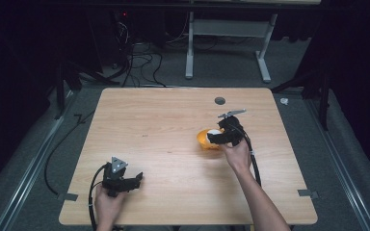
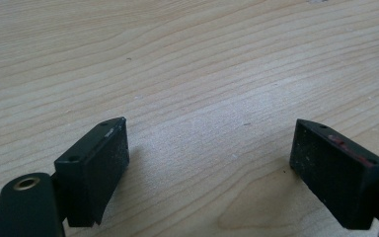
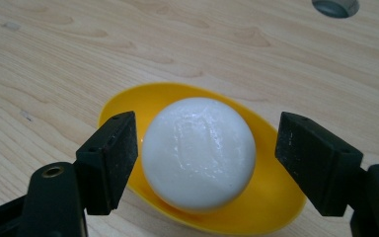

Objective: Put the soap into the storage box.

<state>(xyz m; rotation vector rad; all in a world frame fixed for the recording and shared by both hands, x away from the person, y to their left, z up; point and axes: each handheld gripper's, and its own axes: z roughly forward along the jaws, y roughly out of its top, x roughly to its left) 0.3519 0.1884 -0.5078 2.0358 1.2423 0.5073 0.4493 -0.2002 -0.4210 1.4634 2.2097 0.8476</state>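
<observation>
Both right gripper [image 3: 205, 163] fingers [image 3: 109, 160] flank white ball [image 3: 199, 152], apart.

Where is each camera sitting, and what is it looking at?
High view: above the person's side, looking forward and down at the light wooden table; both forearms, left gripper and right gripper show.
Left gripper view: rides the left gripper, facing bare wood between open jaws.
Right gripper view: rides the right gripper, facing the round white ball in the shallow yellow plastic bowl.
High and right gripper views share the bowl.
</observation>
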